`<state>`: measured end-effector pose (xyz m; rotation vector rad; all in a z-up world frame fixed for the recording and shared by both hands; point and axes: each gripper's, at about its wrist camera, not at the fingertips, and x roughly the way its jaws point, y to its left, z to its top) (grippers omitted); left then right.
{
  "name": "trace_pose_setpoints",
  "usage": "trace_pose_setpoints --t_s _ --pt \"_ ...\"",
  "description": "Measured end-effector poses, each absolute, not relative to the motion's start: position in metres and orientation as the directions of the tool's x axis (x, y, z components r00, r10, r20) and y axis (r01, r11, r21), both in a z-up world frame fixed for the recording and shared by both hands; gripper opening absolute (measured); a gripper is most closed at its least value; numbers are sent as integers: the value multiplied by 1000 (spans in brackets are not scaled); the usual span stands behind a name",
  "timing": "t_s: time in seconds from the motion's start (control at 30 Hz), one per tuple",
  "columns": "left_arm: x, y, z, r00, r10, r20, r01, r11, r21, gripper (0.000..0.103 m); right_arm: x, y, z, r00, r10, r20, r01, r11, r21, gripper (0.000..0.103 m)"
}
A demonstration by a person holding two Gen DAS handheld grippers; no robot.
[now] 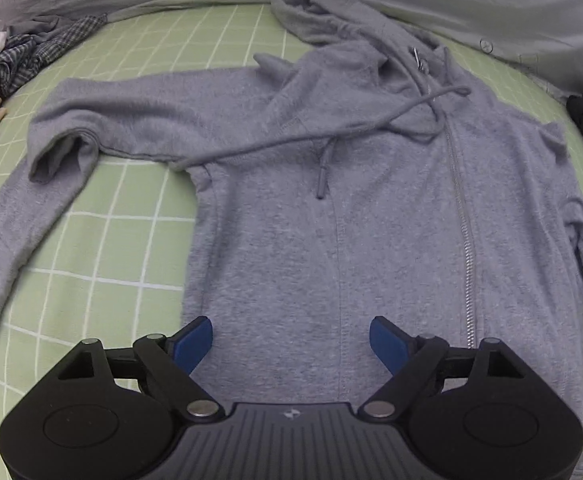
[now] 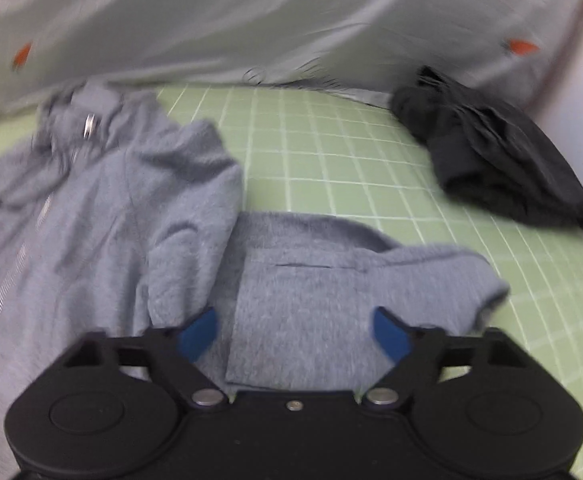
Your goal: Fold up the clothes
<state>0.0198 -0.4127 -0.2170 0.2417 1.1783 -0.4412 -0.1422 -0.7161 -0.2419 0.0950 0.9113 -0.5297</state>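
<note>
One grey zip hoodie (image 1: pixel 371 220) lies spread across the middle of the green checked sheet (image 1: pixel 131 208), and two heaps wait: plaid clothes (image 1: pixel 39 56) at the far-left edge, dark clothes (image 2: pixel 491 160) far-right. Both claws, left gripper (image 1: pixel 291 344) and right gripper (image 2: pixel 295 332), gape wide over grey cloth, gripping nothing.

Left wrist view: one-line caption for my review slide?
Open left tool above a grey zip hoodie spread flat on the green grid sheet.
</note>
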Motion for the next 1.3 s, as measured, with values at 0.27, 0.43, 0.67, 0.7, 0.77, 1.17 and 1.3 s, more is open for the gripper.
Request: trace_pose_setpoints --t_s 0.27,0.43,0.67,0.7,0.77,1.17,1.3 --pt "11 -417 -224 323 -161 -933 458 889 5 96 -147 -713 -246 529 -368 -765 451 885 -113 9" --pt "9 -422 -227 335 -138 -932 454 890 32 100 -160 -730 -232 514 -470 -718 532 831 -163 7" --pt "12 -423 -230 324 -132 -937 445 895 28 103 -223 -807 -185 372 -732 -571 754 597 -274 2" --pt "12 -423 -231 323 -131 -937 445 895 28 103 -235 -820 -177 343 -760 -553 787 553 -272 2" --pt "12 -423 -231 322 -130 -938 443 896 28 103 -260 -847 -163 281 -809 -517 846 463 -265 1" --pt "10 -423 -229 327 -125 -937 410 912 21 103 -297 -875 -200 334 -702 -629 846 517 -128 46" --pt "9 -424 -229 329 -124 -936 405 914 21 103 -277 -851 -230 412 -586 -698 790 611 -47 69"
